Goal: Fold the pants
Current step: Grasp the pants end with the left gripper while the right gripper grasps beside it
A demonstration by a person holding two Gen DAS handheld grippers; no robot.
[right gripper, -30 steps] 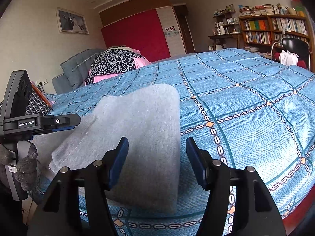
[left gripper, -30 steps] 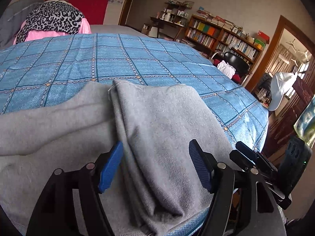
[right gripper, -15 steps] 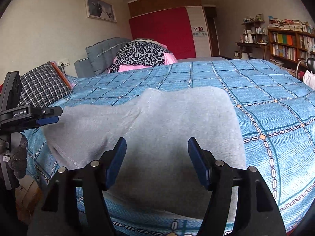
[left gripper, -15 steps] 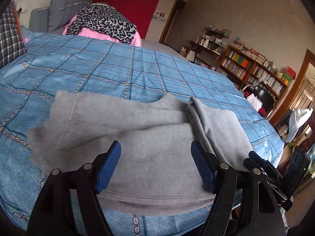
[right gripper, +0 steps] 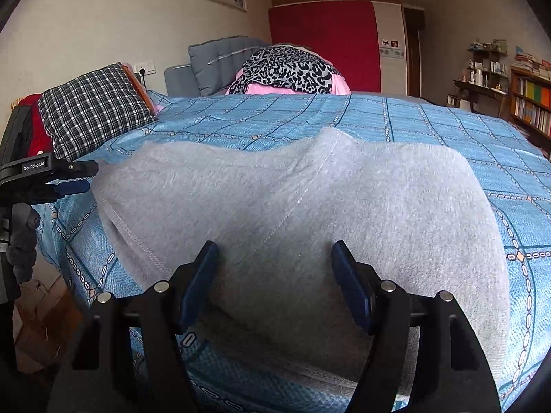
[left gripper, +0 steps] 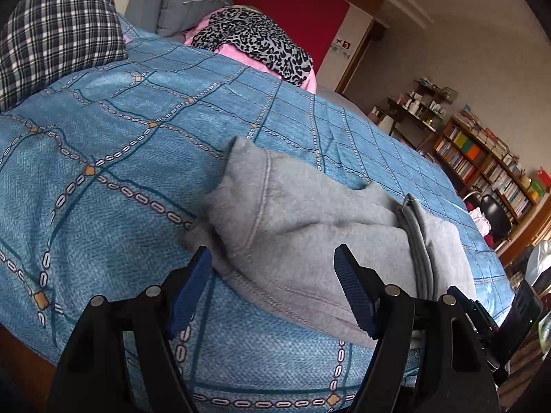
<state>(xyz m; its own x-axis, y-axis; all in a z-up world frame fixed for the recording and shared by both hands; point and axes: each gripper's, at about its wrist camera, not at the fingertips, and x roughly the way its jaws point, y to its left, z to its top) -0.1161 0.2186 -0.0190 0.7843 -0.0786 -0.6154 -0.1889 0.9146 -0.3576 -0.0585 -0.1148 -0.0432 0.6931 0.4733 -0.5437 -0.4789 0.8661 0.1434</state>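
Grey sweatpants (left gripper: 310,234) lie partly folded on a blue patterned bedspread (left gripper: 103,158) near the bed's front edge. In the left wrist view my left gripper (left gripper: 272,289) is open and empty, its blue pads either side of the pants' stitched end. In the right wrist view the pants (right gripper: 310,206) spread wide and flat. My right gripper (right gripper: 275,282) is open and empty just above their near edge. The left gripper (right gripper: 69,179) shows at the far left of that view, beside the pants' left end.
A checked pillow (right gripper: 93,106) lies at the bed's left side. A leopard-print and pink pile (right gripper: 289,72) sits at the far end by a grey headboard cushion (right gripper: 220,58). Bookshelves (left gripper: 482,165) and a black chair (left gripper: 496,213) stand to the right.
Both grippers have swung left along the pants. The left now faces the stitched left end instead of the folded right part; the right faces the middle. Both stayed open.
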